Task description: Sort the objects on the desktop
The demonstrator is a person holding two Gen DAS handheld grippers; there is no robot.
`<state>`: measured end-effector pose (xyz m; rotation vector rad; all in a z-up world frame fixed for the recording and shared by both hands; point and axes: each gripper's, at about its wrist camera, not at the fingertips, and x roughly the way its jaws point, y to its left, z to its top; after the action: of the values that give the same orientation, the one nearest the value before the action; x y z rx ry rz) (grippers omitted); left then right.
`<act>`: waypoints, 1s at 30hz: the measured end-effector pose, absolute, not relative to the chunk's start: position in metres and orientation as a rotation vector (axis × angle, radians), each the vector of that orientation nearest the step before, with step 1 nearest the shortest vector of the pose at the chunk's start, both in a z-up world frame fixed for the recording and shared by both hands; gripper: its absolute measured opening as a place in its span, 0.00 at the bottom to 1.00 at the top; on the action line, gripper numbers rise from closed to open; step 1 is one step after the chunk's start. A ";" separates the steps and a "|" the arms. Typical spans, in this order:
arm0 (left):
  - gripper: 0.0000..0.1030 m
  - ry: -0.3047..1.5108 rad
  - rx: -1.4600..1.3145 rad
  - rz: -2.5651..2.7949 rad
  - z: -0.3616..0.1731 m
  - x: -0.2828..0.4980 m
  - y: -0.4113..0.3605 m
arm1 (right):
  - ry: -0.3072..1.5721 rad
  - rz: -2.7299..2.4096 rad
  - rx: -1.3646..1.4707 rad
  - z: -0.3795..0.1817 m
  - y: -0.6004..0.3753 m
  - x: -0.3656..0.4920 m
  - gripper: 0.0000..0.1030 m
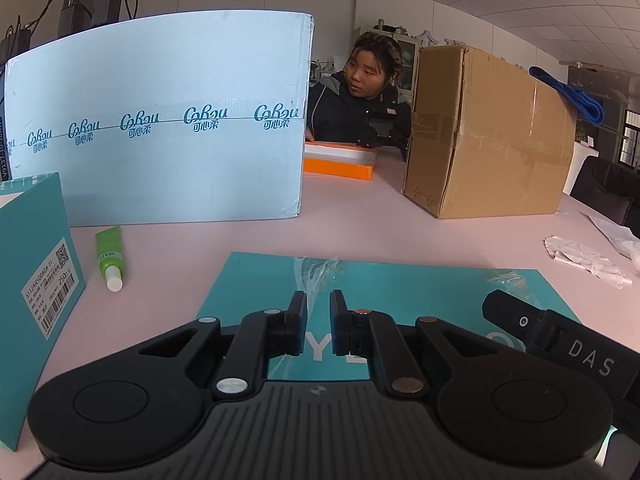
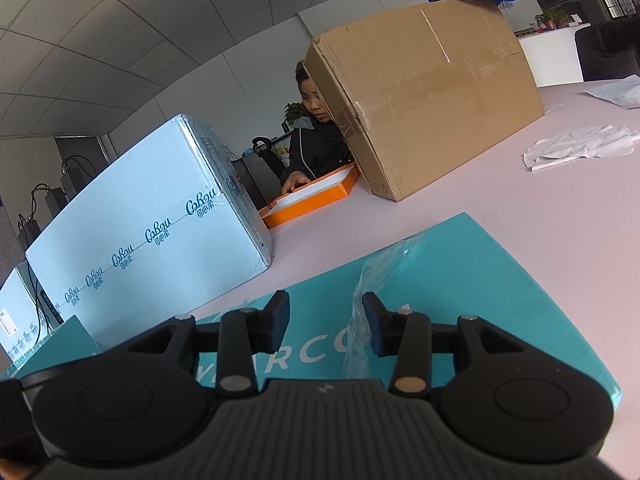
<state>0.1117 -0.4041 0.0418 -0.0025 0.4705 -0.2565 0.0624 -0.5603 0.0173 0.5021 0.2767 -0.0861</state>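
Left gripper (image 1: pixel 318 300), jaws nearly closed on nothing, and right gripper (image 2: pixel 325 312), jaws apart, hover above a flat teal box (image 1: pixel 400 284) bearing a clear plastic wrapper (image 1: pixel 316 270). Farther left, a green tube (image 1: pixel 109 256) lies on the surface (image 1: pixel 360 224) before the pale-blue carton (image 1: pixel 160 120). Sorting appears barely begun.

Office: grid ceiling (image 2: pixel 100 40), desk (image 1: pixel 380 220) w/ cartons (image 1: pixel 488 132)

Tube (image 1: pixel 110 258) left of flat box (image 1: pixel 400 292).
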 end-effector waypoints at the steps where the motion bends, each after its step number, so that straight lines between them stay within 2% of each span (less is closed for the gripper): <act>1: 0.09 0.470 -0.005 -0.255 0.042 0.111 -0.404 | 0.273 -0.086 0.501 0.017 -0.560 0.062 0.43; 12: 0.08 0.443 -0.038 -0.360 0.050 0.103 -0.397 | 0.246 -0.054 0.429 0.023 -0.549 0.059 0.43; 13: 0.02 0.438 -0.042 -0.405 0.051 0.101 -0.397 | 0.256 -0.033 0.425 0.023 -0.548 0.061 0.43; 16: 0.00 0.406 0.013 -0.326 0.057 0.089 -0.403 | 0.280 0.007 0.384 0.025 -0.538 0.065 0.39; 18: 0.04 0.403 0.039 -0.281 0.059 0.090 -0.400 | 0.296 -0.005 0.395 0.024 -0.538 0.066 0.39; 19: 0.10 0.401 0.052 -0.258 0.060 0.090 -0.398 | 0.302 -0.006 0.400 0.024 -0.539 0.067 0.39; 20: 0.19 0.387 0.068 -0.233 0.061 0.092 -0.394 | 0.299 0.007 0.406 0.023 -0.540 0.067 0.39; 23: 0.31 0.361 0.099 -0.136 0.061 0.103 -0.379 | 0.300 0.030 0.415 0.023 -0.540 0.067 0.39; 28: 0.35 0.478 0.101 -0.112 0.054 0.133 -0.353 | 0.385 0.088 0.449 0.022 -0.541 0.075 0.42; 30: 0.35 0.513 0.092 -0.118 0.048 0.141 -0.346 | 0.407 0.072 0.454 0.023 -0.539 0.076 0.49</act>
<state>0.1407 -0.3463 0.0481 0.0918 0.5131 -0.1175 0.0760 -0.5390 0.0229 0.4541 0.4070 0.0724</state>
